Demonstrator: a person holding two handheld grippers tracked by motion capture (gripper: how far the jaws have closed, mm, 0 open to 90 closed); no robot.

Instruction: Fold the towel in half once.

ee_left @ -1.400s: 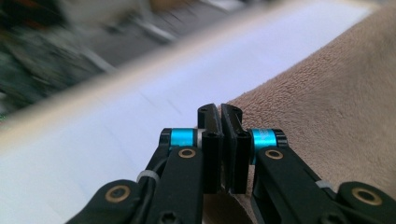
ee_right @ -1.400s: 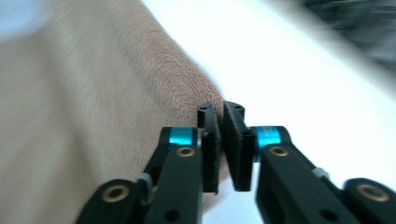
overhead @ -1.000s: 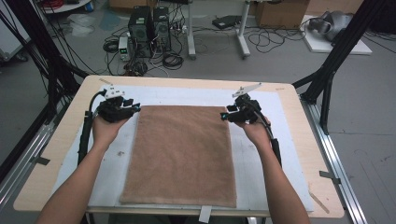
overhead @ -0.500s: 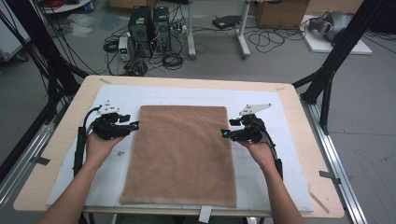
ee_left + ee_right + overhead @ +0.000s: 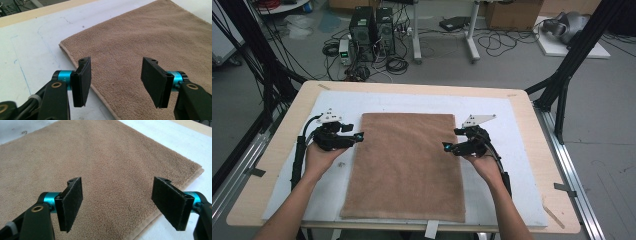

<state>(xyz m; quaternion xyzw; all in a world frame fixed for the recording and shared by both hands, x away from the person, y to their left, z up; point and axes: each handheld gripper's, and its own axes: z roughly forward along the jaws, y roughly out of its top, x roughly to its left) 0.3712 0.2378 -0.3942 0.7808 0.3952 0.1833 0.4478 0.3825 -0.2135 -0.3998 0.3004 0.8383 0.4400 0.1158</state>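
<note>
Both grippers are down at the towel now, and I've got the left gripper (image 5: 358, 136) sitting at the towel's left edge and the right gripper (image 5: 447, 147) at its right edge, each with jaws that have just been opening and now stand wide with nothing pinched between them. Largest first: the bench (image 5: 532, 125) carries a white mat (image 5: 507, 125), and the brown towel (image 5: 404, 165) lies flat in the middle of that mat, long side running from the near edge of the bench toward the far edge. Through the left gripper view I see my pads (image 5: 83, 80) straddling the towel's hem (image 5: 72, 58), one pad over white mat, one over terry. Right gripper view, both pads (image 5: 71, 203) hang above the cloth, its folded edge (image 5: 175, 188) just beside the outer one. My read: this is the grab for the next fold. To do it well, I'd drop both sides evenly, get the lower pad under every layer at the hem, close firmly, then lift level so the cloth doesn't skew.
</note>
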